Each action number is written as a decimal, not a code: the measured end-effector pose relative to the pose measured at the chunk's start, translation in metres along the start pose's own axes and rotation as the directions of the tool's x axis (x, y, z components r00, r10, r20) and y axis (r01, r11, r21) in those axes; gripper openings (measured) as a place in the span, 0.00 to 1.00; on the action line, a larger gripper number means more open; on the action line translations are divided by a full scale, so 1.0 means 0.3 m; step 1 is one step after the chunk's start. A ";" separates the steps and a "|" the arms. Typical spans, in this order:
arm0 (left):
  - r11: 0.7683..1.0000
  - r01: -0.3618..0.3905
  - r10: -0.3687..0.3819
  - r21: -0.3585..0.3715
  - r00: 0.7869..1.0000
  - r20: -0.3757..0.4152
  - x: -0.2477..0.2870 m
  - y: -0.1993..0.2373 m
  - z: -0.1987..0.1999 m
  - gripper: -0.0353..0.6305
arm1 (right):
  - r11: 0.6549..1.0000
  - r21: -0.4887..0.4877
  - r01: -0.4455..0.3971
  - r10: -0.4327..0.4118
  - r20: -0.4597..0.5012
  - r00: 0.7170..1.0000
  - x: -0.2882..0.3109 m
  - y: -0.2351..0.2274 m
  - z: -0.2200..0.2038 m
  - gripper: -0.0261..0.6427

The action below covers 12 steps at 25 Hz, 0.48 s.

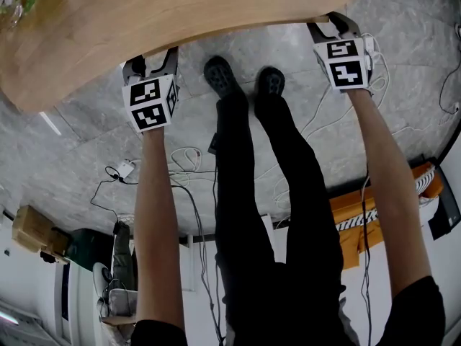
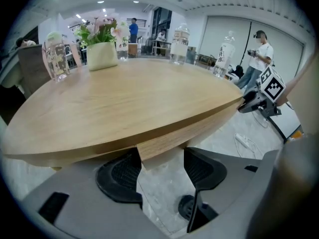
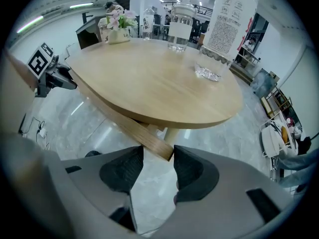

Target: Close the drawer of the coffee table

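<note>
Two drawer (image 3: 149, 136) ends covered: left hand-held gripper (image 1: 153, 59) at 10 o'clock, right hand-held gripper (image 1: 335, 24) at 2, jaws spread, likely for even push.

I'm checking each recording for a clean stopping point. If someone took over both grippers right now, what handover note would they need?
Left gripper: fingers apart, straddling one end of the drawer front, apparently not clamped on it.
Right gripper: fingers apart, at the drawer front's other end.
Drawer: tucked under the tabletop. The head view shows none of it past the edge.
Done: drawer mostly in. Whether it is fully shut can't be told.
Left: probably push level until it stops, then draw both grippers away.
</note>
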<state>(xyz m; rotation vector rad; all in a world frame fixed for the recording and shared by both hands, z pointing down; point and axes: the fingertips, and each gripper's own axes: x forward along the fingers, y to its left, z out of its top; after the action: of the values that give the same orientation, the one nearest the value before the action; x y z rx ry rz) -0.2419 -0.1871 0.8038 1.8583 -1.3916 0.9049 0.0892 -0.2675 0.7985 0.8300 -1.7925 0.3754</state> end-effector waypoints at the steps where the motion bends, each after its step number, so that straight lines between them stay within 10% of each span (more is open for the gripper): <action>1: 1.000 -0.002 0.002 -0.007 1.000 0.003 0.001 0.003 0.003 0.46 | 1.000 0.003 0.004 -0.004 0.002 1.000 0.000 -0.002 0.004 0.32; 12: 0.998 -0.003 0.004 -0.068 1.000 0.012 0.013 0.010 0.019 0.47 | 1.000 0.018 0.015 -0.016 0.019 1.000 0.006 -0.022 0.021 0.32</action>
<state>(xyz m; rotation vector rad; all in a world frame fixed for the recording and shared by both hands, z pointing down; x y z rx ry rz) -0.2432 -0.1944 0.8040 1.8143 -1.4161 0.8387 0.0890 -0.2766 0.7968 0.8623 -1.8017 0.3752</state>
